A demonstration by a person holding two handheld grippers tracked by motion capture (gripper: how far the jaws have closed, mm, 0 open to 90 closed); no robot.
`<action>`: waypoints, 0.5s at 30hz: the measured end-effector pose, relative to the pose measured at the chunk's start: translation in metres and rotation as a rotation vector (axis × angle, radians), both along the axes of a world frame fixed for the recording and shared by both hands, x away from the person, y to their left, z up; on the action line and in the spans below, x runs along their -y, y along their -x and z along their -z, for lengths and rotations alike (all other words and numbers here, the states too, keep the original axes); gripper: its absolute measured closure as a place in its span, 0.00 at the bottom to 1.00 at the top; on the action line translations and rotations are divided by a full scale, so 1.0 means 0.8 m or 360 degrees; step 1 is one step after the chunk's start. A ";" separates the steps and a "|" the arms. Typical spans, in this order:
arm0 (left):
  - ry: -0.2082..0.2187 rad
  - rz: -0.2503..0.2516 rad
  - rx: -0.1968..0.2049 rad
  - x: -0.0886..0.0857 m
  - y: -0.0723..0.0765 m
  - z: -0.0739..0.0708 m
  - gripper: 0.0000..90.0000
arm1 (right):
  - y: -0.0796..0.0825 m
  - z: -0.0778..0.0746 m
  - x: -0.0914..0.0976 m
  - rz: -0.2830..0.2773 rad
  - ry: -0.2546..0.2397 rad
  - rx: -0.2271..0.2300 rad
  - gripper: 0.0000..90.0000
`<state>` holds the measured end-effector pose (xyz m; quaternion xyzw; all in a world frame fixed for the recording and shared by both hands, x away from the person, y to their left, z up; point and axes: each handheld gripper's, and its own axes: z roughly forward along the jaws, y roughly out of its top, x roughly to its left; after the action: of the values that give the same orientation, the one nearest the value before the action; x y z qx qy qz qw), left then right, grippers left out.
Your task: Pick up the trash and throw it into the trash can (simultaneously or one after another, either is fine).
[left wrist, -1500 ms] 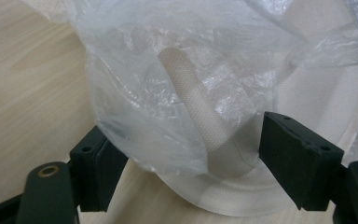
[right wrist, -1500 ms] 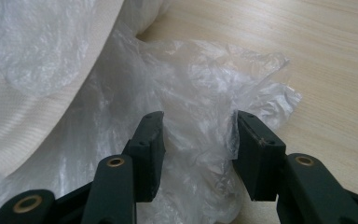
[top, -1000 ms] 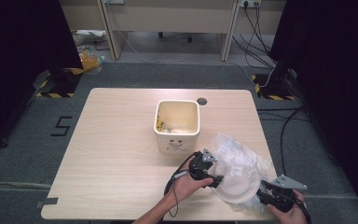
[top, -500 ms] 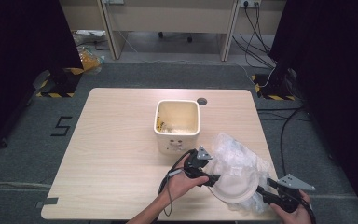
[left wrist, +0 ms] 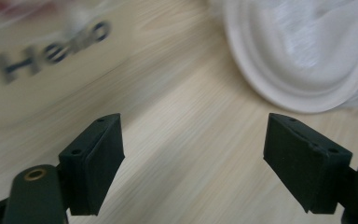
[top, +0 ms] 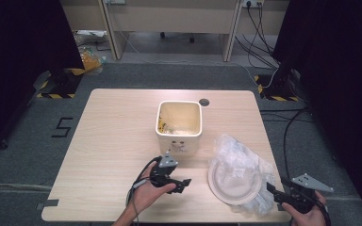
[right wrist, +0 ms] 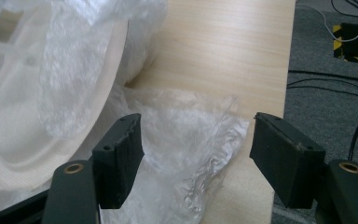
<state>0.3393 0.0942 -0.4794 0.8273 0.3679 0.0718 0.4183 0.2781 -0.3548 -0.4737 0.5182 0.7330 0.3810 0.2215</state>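
While both jaw pairs have just been opening with nothing between them, the left hand-held gripper (top: 178,181) stands apart over bare tabletop (top: 108,141) and the right hand-held gripper (top: 275,192) gapes at the near right edge, above loose film. Item: white plate (top: 233,181) in crinkled clear plastic wrap (top: 238,153), lying near right; judged light, stiff at rim, wrap soft and slippery, so take the rim. Beyond, mid-tabletop: cream square bin (top: 179,125).

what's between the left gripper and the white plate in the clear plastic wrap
Bare wood of the table, in the high view, separates the left gripper from the white plate.
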 end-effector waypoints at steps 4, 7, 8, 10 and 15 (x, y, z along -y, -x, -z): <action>-0.0016 -0.0102 -0.0005 -0.040 0.002 0.011 0.22 | -0.001 -0.013 0.003 0.0008 -0.0011 0.0019 0.34; -0.0035 -0.0168 -0.0004 -0.065 0.002 0.018 0.22 | 0.000 -0.022 0.004 0.0021 -0.0006 0.0034 0.33; -0.0047 -0.0181 0.0014 -0.072 0.002 0.021 0.22 | 0.000 -0.024 0.004 0.0023 -0.0005 0.0038 0.33; -0.0062 -0.0207 0.0012 -0.086 0.002 0.026 0.21 | -0.001 -0.030 0.005 0.0020 -0.0004 0.0035 0.33; -0.0092 -0.0271 0.0016 -0.114 0.007 0.036 0.20 | -0.005 -0.045 0.005 0.0012 0.0008 0.0065 0.32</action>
<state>0.3337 0.1857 -0.5079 0.8044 0.4326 0.1219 0.3885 0.2820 -0.3587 -0.4373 0.5125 0.7273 0.3888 0.2392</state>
